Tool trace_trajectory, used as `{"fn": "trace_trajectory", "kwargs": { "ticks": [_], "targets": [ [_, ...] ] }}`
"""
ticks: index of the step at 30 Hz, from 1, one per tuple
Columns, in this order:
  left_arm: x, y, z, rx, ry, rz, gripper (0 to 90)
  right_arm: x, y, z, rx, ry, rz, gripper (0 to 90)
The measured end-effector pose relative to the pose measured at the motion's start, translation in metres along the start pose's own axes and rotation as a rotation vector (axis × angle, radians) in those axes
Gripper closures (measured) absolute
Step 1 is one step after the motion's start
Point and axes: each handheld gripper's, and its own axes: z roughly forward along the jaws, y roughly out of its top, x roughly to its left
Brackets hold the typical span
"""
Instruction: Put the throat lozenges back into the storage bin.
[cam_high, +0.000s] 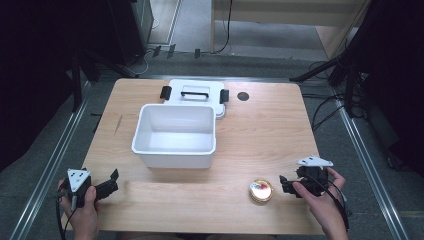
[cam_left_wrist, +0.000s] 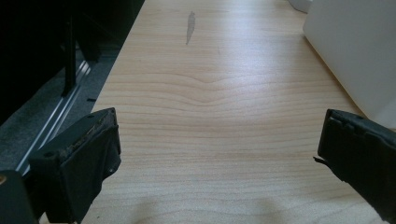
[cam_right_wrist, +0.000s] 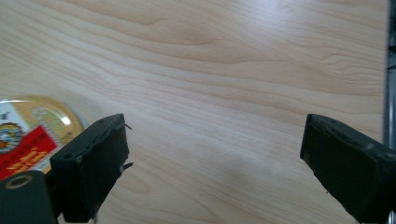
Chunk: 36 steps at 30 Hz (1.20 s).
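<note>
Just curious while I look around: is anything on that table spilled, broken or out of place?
Nothing spilled or broken. The white plastic box stands open, its lid lying flat behind it. One grey streak marks the wooden table. The round gold tin sits upright.

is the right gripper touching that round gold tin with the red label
Apart. In the high view, bare wood shows between the right gripper and the round gold tin with the red label; its jaws stand open.
</note>
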Motion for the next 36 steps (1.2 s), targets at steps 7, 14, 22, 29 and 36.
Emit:
{"fn": "trace_trajectory", "kwargs": {
  "ticks": [7,14,22,29,36],
  "targets": [
    [-0.001,0.0,0.0,0.001,0.001,0.008,0.0,0.027,0.026,0.0,0.169,0.111,-0.127,8.4],
    [-0.001,0.0,0.001,0.004,0.0,0.002,0.0,0.049,0.041,0.007,0.295,0.165,-0.251,12.3],
    [-0.001,0.002,0.004,0.027,-0.005,0.013,0.0,0.069,0.046,0.01,0.398,0.184,-0.353,12.5],
    [-0.002,0.003,0.006,0.047,-0.003,0.023,0.0,0.085,0.045,0.02,0.463,0.141,-0.381,12.1],
    [-0.002,0.003,0.006,0.053,-0.005,0.03,0.0,0.09,0.045,0.019,0.476,0.17,-0.358,13.0]
  ]
}}
